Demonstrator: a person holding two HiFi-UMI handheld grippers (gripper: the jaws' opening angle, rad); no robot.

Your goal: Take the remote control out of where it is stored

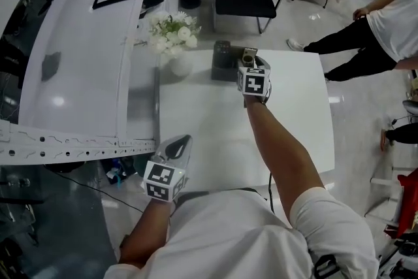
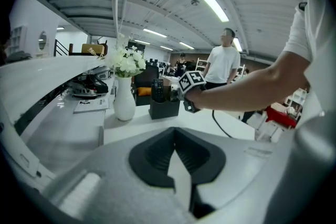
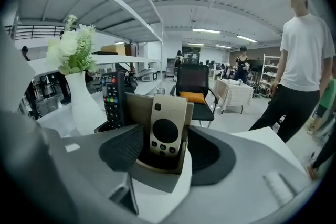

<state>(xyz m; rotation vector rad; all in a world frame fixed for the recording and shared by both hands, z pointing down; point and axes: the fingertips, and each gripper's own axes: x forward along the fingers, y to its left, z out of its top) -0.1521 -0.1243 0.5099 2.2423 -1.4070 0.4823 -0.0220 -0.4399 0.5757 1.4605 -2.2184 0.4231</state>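
Right gripper [image 3: 167,150]: fingers spread wide, gripping nothing. Between them, pale remote [image 3: 167,126] upright in holder [image 3: 135,107]; black remote [image 3: 111,99] just left. Left gripper [image 2: 176,147]: fingers together, empty.

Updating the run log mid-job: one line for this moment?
right gripper: open around beige remote | beige remote: standing in holder | left gripper: shut, empty

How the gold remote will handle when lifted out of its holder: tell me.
The gold remote looks like a slim, rigid slab, so probably stiff and light. Its smooth face may slip between the right gripper's open pads. It stands upright in the holder, close beside a black remote, so a straight upward pull seems safest.
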